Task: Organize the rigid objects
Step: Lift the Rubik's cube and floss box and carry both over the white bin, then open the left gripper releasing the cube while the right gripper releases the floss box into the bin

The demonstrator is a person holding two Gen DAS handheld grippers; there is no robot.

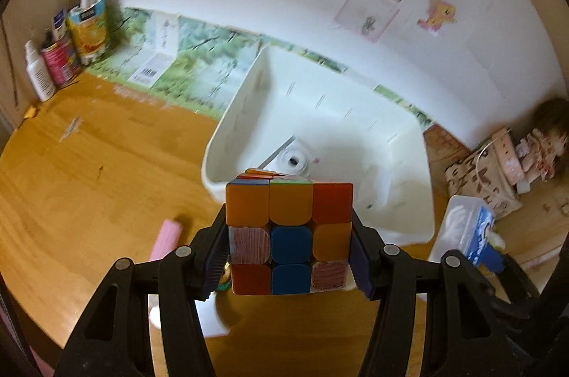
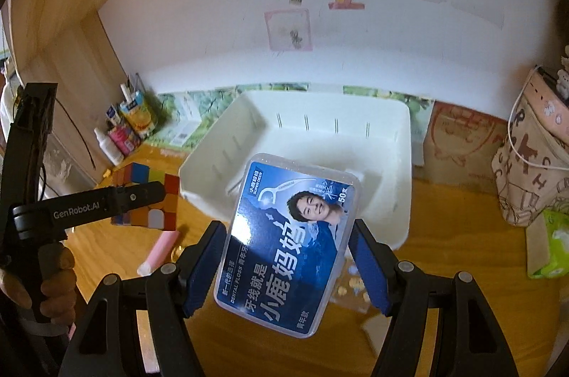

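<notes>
My left gripper (image 1: 290, 256) pinches the puzzle cube (image 1: 288, 236) and my right gripper (image 2: 284, 265) pinches the floss box (image 2: 286, 247), both held up just before the white bin (image 2: 398, 142), so next I should drop them in.

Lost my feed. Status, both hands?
Left gripper shut on cube. Right gripper shut on floss box. Both held up before white bin; path clear.

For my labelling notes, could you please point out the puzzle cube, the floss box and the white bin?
puzzle cube (image 1: 290, 236), left wrist view, blue centre tile.
floss box (image 2: 288, 256), right wrist view, blue label.
white bin (image 2: 403, 185), right wrist view, right wall.
</notes>
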